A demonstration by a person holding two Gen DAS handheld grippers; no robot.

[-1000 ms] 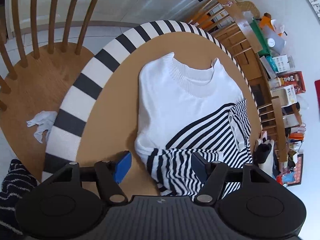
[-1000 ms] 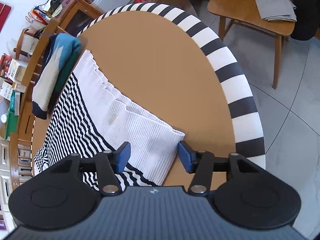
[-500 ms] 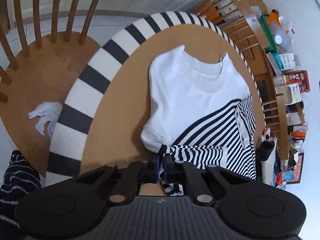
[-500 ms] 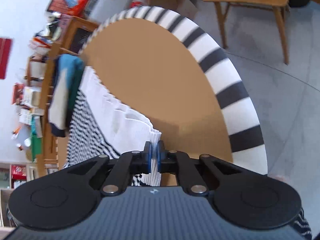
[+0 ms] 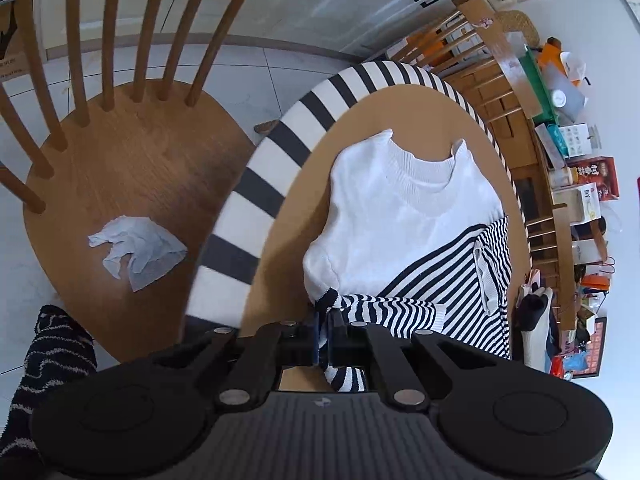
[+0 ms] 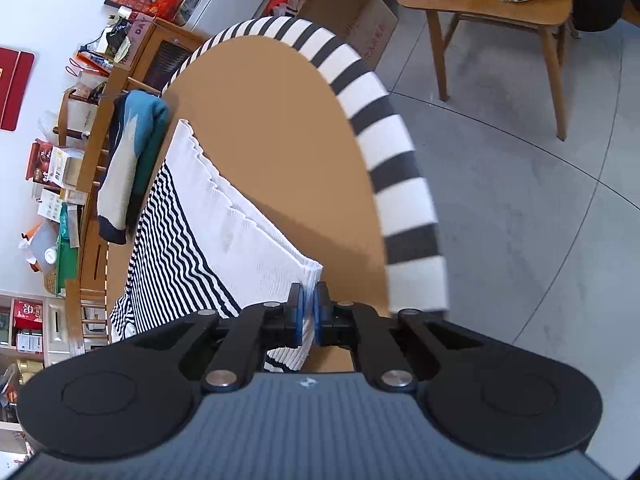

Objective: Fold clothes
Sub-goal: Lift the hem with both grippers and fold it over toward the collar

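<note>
A white sweater [image 5: 400, 216] with navy stripes across its lower half lies on the round brown table [image 5: 360, 120]. In the left wrist view its collar points away and a striped sleeve [image 5: 384, 312] is folded across the body. My left gripper [image 5: 323, 330] is shut on the near shoulder edge where that sleeve starts, and the cloth lifts slightly. In the right wrist view the sweater's white ribbed hem [image 6: 256, 236] runs toward me. My right gripper [image 6: 308, 314] is shut on the hem's near corner, and the fabric bunches between the blue pads.
The table has a black-and-white striped rim [image 5: 256, 200]. A wooden spindle chair [image 5: 120, 168] with a crumpled tissue [image 5: 136, 250] stands left of it. A teal and cream garment [image 6: 132, 160] hangs over a chair by the far edge. Cluttered shelves [image 5: 576, 184] line the wall. Another wooden chair [image 6: 492, 8] stands across the floor.
Both grippers were open a second ago and have shut on the sweater, left on the shoulder edge, right on the hem corner. Both have since pulled back, drawing the cloth with them.
</note>
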